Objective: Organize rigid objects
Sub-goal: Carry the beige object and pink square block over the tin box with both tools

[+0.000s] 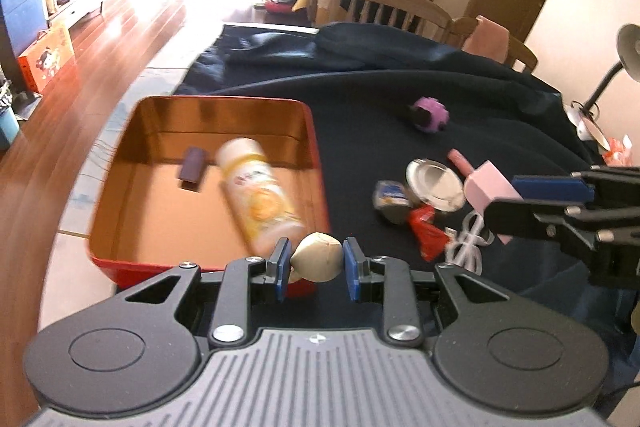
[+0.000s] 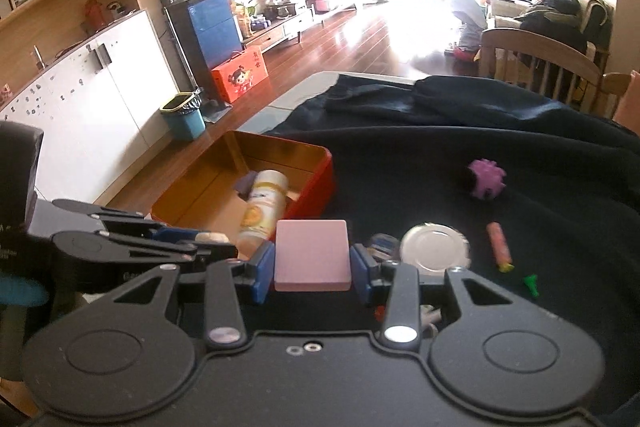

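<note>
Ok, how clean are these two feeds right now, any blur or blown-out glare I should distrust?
Left wrist view: motion blur smears the bottle in the red tin and the floor at left; the window is blown out white; the beige ball in the left gripper stays sharp. Right wrist view: steadier, the pink block in the right gripper is crisp, with window glare washing the floor; fisheye bends both.

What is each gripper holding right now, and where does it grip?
The left gripper pinches a beige nut-like ball across its middle. The right gripper clamps a pink block by its two side faces.
</note>
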{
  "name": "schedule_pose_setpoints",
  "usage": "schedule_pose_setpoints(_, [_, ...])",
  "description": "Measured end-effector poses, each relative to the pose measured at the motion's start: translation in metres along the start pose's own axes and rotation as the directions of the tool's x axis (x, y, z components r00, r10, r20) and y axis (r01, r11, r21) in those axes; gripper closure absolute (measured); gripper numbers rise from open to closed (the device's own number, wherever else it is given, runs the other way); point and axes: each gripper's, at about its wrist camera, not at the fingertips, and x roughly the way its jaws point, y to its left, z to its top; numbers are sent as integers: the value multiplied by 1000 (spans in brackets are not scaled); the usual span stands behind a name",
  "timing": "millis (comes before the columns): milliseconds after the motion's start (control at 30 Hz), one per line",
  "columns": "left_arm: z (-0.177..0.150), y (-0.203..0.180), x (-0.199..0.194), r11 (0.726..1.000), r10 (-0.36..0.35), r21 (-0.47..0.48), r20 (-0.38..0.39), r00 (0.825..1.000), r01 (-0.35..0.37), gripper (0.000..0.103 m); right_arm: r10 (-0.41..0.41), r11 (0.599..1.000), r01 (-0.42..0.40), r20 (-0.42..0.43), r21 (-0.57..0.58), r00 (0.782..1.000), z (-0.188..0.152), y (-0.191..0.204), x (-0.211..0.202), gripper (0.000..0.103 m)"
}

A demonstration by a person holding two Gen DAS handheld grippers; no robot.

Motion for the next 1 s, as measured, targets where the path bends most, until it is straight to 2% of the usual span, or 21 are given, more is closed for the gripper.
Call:
schedule_pose_setpoints(433, [31, 71, 19, 1000, 17, -7, -7, 1000, -17, 76, 1, 1000, -3, -44, -31, 999, 19, 58, 53, 63])
schedule_pose_setpoints(1000, [86, 104, 84, 997, 32, 69, -12, 999, -31, 76, -18, 990, 0, -133, -139, 991, 37, 111, 134, 63])
